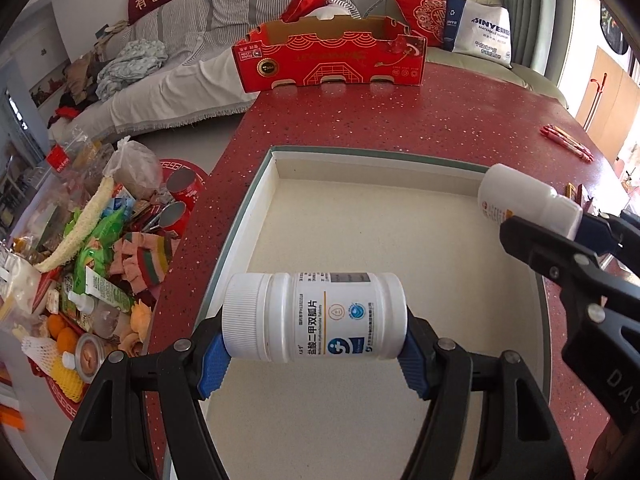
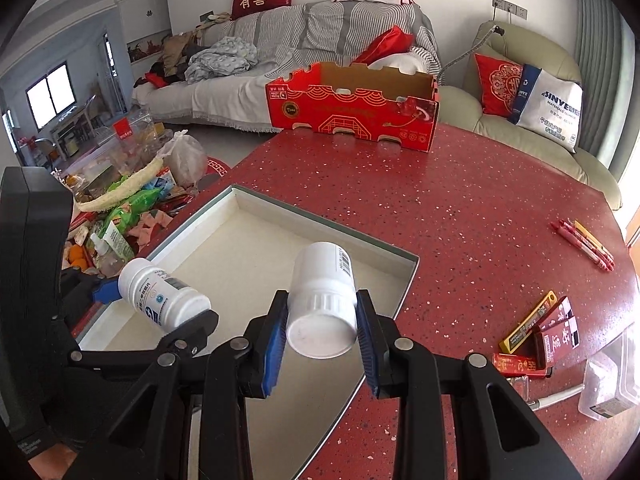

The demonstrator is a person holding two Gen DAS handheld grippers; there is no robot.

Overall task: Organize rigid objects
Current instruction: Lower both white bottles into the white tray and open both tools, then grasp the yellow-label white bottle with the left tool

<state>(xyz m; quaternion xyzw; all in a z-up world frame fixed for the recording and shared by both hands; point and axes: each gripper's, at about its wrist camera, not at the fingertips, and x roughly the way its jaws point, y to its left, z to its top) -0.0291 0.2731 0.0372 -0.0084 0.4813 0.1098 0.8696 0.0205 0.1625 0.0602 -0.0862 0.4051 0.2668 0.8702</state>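
The left gripper (image 1: pixel 314 346) clamps a labelled white bottle (image 1: pixel 316 316) end to end, sideways over the empty tray (image 1: pixel 276 168). The right gripper (image 2: pixel 322 334) pinches a second white bottle (image 2: pixel 322 288) by its cap end, above the tray's right part. Farther out on the red table (image 2: pixel 460 208) stand a red cardboard box (image 2: pixel 352 108), pens (image 2: pixel 584 240) and small packets (image 2: pixel 536 332); nothing blocks the tray.

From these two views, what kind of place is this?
Most likely a home living room: a sofa under a striped cover, an armchair with cushions, and a red speckled table holding a shallow tray.
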